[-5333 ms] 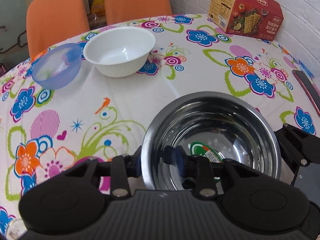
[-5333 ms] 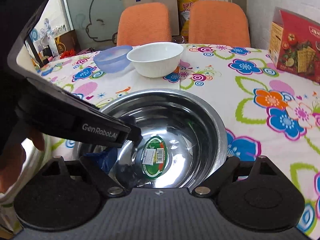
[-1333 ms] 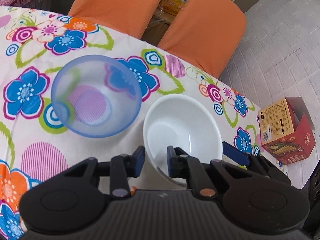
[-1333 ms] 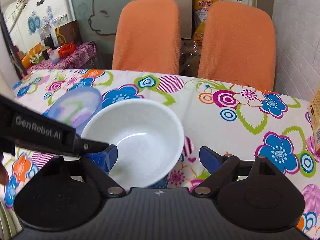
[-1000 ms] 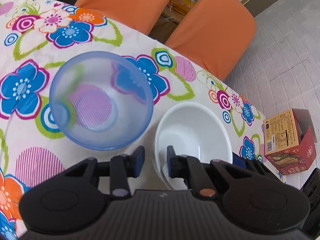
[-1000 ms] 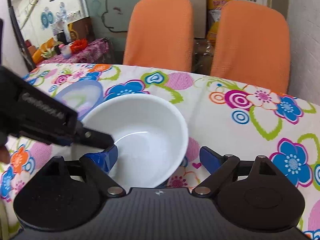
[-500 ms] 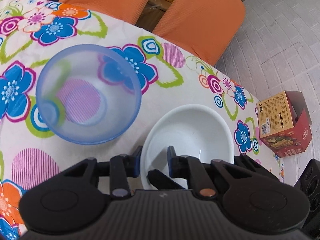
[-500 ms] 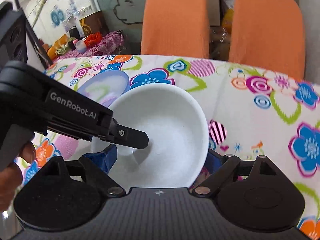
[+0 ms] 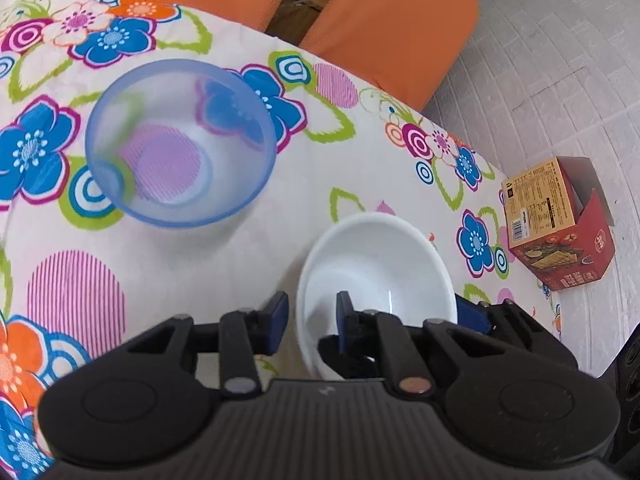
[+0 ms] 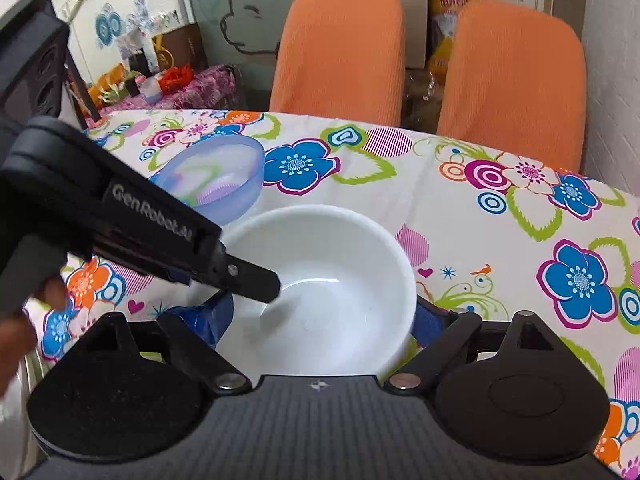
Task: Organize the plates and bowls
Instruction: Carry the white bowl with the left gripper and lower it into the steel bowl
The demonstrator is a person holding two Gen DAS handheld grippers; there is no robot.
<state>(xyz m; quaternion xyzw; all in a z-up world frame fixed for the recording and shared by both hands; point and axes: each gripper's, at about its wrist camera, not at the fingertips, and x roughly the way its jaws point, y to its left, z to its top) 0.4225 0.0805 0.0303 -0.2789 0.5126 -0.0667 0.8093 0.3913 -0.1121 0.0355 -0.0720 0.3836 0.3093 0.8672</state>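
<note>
White bowl (image 10: 320, 280) now lifted apart from blue bowl (image 9: 180, 140), both tongs clamping its rim, both bowls empty

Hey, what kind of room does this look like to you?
Probably a home dining area: a table under a floral tablecloth, two orange chairs pulled up behind it, and a white bowl and blue bowl set out.
</note>
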